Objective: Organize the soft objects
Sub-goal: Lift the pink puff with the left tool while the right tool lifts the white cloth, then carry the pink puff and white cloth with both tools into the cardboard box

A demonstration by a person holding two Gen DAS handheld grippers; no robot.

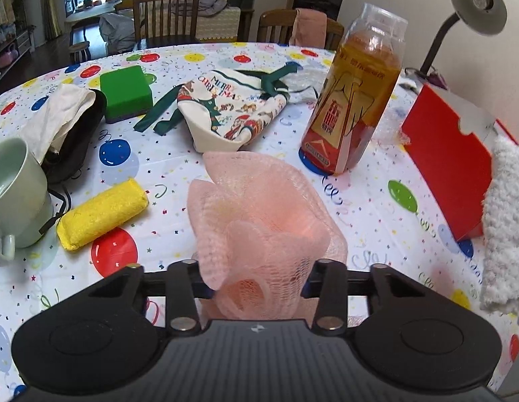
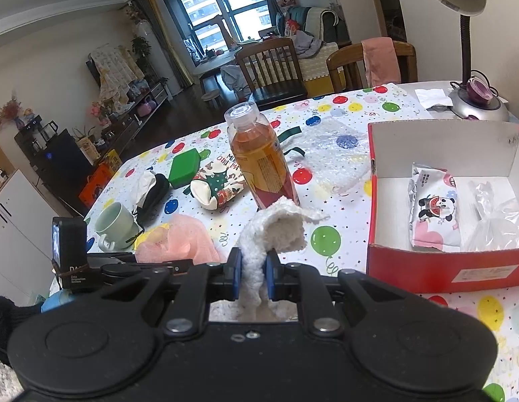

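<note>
My left tongs (image 1: pixel 257 284) grip the pink mesh bath pouf (image 1: pixel 259 214). My right tongs (image 2: pixel 253 276) pinch the white fluffy cloth (image 2: pixel 276 231) beside the red cardboard box (image 2: pixel 437 264).

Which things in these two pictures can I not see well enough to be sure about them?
- Left tongs: in the left wrist view the pink mesh puff covers both pads, so the grip is unclear.
- Clear plastic bag in the red box: right wrist view, contents not readable.
- Bottle label: print too small.
- Black pouch: partly under a white cloth.
</note>
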